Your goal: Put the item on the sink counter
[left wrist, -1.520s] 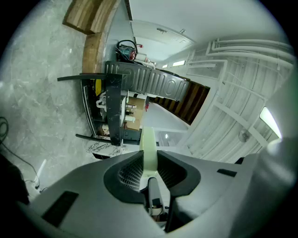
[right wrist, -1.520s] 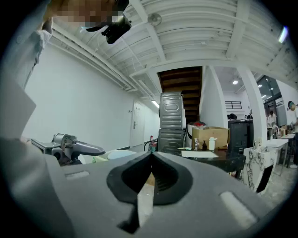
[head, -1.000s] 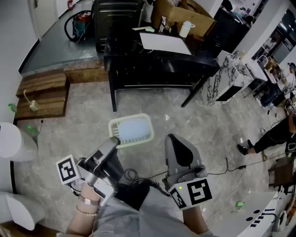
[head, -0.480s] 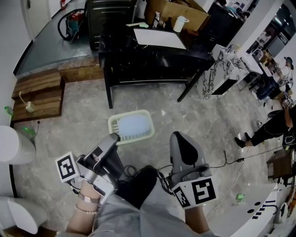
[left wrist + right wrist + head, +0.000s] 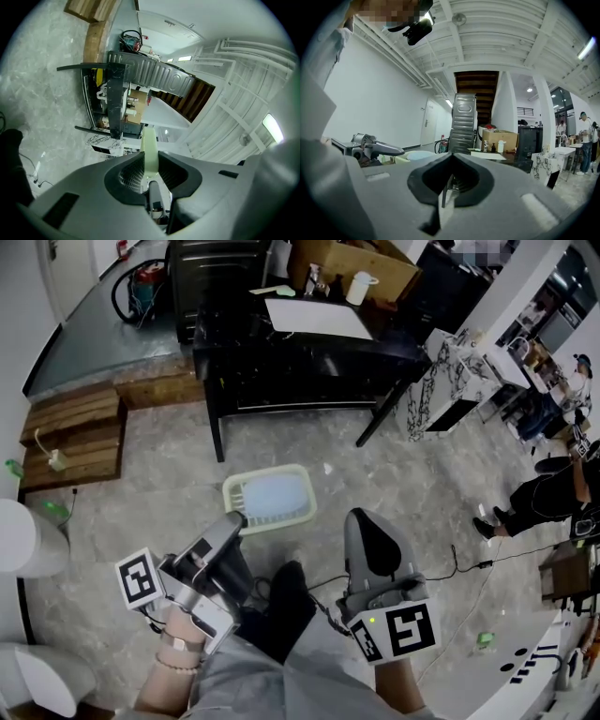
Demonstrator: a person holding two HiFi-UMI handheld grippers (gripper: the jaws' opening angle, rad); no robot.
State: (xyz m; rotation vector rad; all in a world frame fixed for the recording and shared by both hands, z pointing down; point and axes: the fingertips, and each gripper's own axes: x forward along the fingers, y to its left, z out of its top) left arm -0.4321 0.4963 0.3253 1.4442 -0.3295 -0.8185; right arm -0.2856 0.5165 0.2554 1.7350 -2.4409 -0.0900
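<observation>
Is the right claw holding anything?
No, the right claw is shut, jaws together with nothing between them.

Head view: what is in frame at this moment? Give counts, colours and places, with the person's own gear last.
basket: one, pale green, middle of the view, over the floor
light blue thing: one, inside the basket; cannot tell what it is
table: one, black, beyond the basket
sheet: one, white, flat on the table
cardboard box: one, brown, at the table's far side
cup: one, white, beside the cardboard box
wooden steps: two, brown, on the floor at left
person: one, dressed in black, at the right edge
left gripper: one, grey, fingers closed on the basket's rim
right gripper: one, grey, fingers together, holding nothing
</observation>
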